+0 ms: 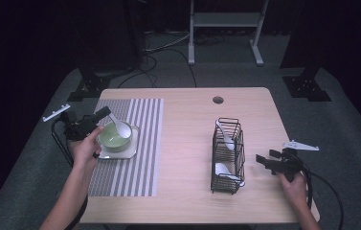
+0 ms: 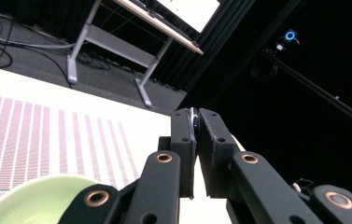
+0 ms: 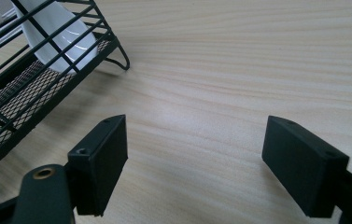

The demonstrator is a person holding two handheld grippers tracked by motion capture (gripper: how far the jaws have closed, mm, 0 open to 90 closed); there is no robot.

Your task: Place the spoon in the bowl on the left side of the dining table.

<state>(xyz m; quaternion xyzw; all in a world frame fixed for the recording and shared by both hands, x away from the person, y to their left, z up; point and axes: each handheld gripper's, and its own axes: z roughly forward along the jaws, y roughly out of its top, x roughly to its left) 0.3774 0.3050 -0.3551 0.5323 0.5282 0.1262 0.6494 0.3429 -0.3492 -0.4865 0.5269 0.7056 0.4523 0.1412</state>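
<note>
We hold a white spoon [image 1: 119, 125] in the left gripper [image 1: 105, 113], jaws clamped tight on the handle end. In the left gripper view the jaws meet on a thin pale edge [image 2: 193, 122], which we take for that handle. The spoon's scoop sits over, maybe in, the green bowl [image 1: 115, 136]; we cannot tell whether it touches. The bowl stands on a white square plate [image 1: 129, 151] on the striped placemat [image 1: 140, 143], near the left edge of the tabletop [image 1: 183, 191].

The right gripper [image 1: 260, 159] rests low near the right edge, jaws spread wide with nothing between them; the right gripper view shows bare wood between the two pads. Just beside it stands the black wire rack [image 1: 228, 154], with two more white spoons in it, one toward the far end [image 1: 226, 135] and one toward the near end [image 1: 226, 170].

Handling, as we judge it: the spoon looks like ceramic or hard plastic, so light, stiff, smooth and slippery, and chippable if dropped on the bowl rim. The handle is the place to grip, flat faces against the pads, not the curved scoop, which would squirt out. The grip sits at the very tip of the handle, so the spoon may pivot; lower it gently before opening. The bowl looks glazed and may slide on the plate if nudged.
</note>
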